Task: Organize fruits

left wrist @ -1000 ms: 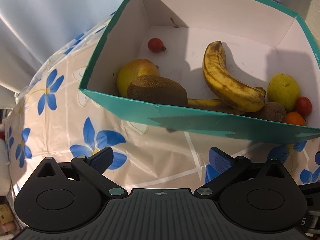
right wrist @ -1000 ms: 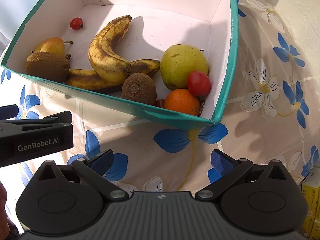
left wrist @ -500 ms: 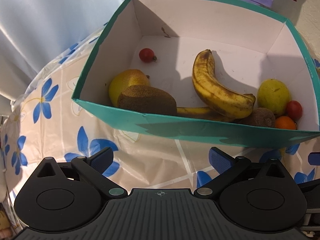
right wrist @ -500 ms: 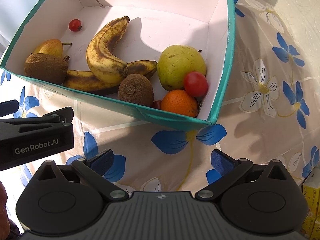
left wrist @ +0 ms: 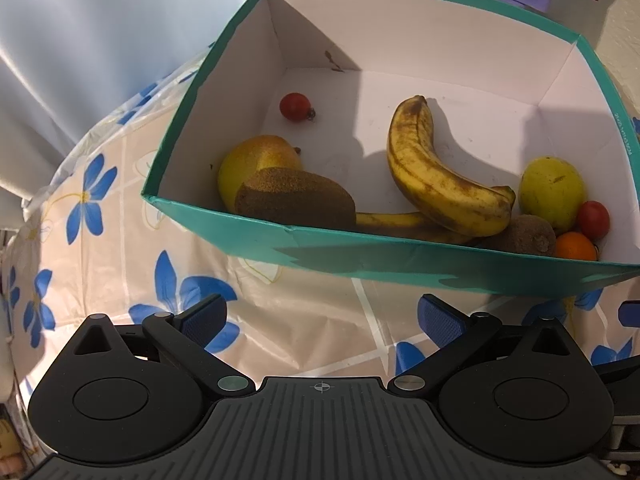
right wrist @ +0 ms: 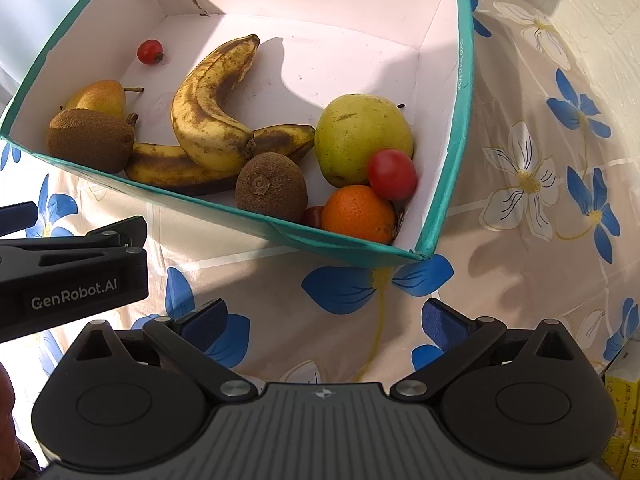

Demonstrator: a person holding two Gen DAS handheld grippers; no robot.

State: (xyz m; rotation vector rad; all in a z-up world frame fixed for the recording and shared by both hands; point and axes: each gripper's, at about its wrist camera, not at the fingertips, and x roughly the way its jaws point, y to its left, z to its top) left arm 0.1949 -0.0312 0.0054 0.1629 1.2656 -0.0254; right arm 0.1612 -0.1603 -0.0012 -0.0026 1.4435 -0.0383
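A teal box (left wrist: 400, 256) (right wrist: 460, 80) with a white inside stands on the flowered tablecloth. In it lie two spotted bananas (right wrist: 208, 108), two kiwis (right wrist: 271, 186), a green pear (right wrist: 360, 132), a yellow pear (left wrist: 252, 158), an orange (right wrist: 357, 213) and red cherry tomatoes (right wrist: 391, 173) (left wrist: 295, 107). My left gripper (left wrist: 322, 314) is open and empty, short of the box's near wall. My right gripper (right wrist: 324, 318) is open and empty, before the box's near right corner. The left gripper's body shows in the right wrist view (right wrist: 68, 280).
The tablecloth (right wrist: 540, 184) with blue and white flowers covers the table. A pale curtain (left wrist: 100, 40) hangs behind at left. Yellow packets (right wrist: 624, 400) stand at the right edge. A wall (right wrist: 592, 0) rises at far right.
Both grippers have drawn back from the box, so it sits farther and higher in both views. The fruits have not moved. Both grippers stay open.
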